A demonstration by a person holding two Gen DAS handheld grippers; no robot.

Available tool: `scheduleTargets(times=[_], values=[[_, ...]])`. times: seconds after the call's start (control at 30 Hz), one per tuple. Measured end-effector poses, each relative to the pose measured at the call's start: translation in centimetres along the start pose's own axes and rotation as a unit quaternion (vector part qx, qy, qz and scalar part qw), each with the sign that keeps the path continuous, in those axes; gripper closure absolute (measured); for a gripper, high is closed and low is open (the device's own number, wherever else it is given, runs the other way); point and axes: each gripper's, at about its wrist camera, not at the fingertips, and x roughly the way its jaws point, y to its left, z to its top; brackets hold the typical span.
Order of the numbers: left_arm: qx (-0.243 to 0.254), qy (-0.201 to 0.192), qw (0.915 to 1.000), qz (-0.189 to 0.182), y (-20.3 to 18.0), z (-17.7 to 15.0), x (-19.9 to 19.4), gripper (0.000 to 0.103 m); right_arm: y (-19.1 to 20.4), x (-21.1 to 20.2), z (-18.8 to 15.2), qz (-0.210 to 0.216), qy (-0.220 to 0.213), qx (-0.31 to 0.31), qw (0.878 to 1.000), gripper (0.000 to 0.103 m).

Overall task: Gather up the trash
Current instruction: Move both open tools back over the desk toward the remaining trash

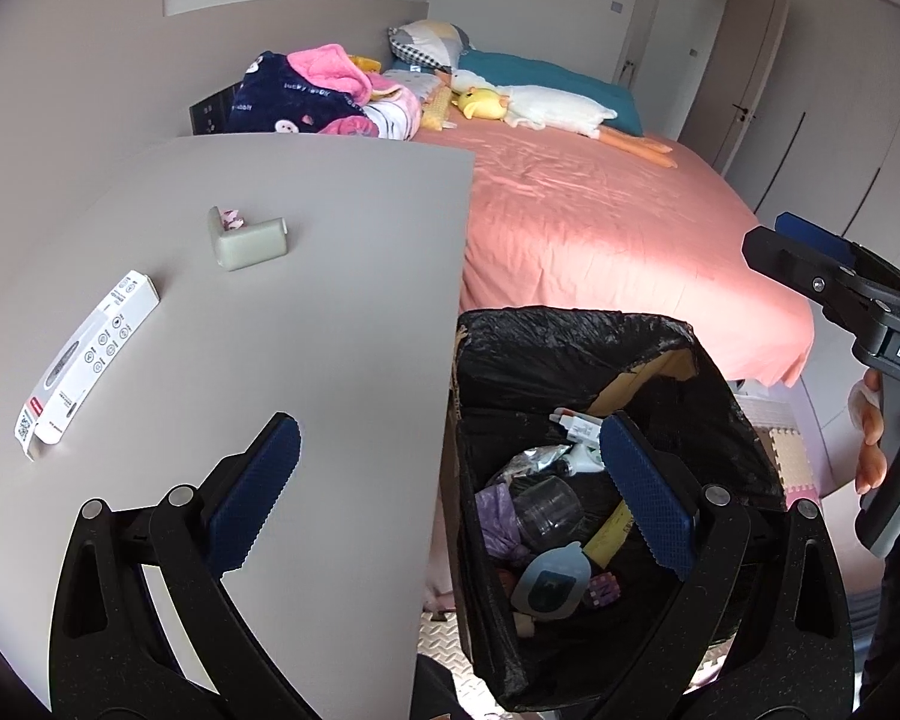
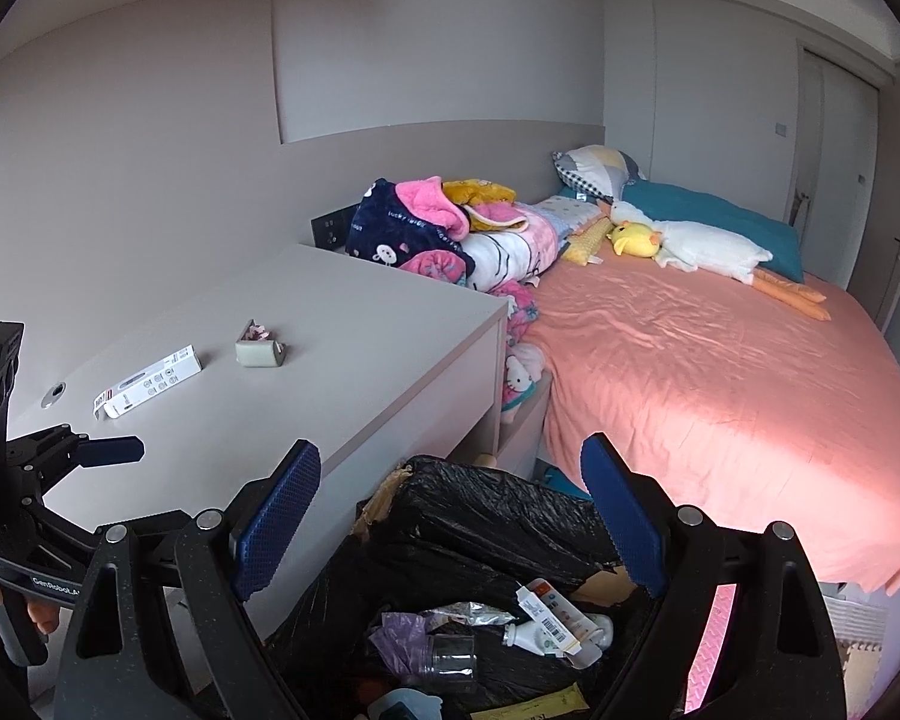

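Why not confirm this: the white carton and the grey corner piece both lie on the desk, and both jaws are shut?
One error: neither is shut. The left gripper and right gripper stand with jaws wide apart and empty, as each wrist view shows. The white carton and grey corner piece do lie on the desk.

Matt furniture, glossy plastic, soft cloth

We see a smooth, matt grey desk top (image 1: 330, 312) bearing a white printed cardboard box (image 1: 87, 354) and a dull grey-green rubbery corner piece (image 1: 249, 243). The crinkled black plastic bin liner (image 1: 570, 354) shines, a clear plastic bottle (image 1: 549, 510) inside. The salmon-pink bed sheet (image 2: 720, 390) has a satiny sheen; our grippers' blue pads (image 1: 258, 492) look knurled.
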Motion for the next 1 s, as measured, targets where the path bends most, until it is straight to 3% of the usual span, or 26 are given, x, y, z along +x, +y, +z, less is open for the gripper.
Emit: scheduleTargets(times=[1.0], values=[[-0.049, -0.001, 0.9959, 0.076, 12.9, 0.0, -0.1, 0.006, 10.2, 10.1, 2.5, 0.069, 0.049, -0.051, 0.995, 0.014]])
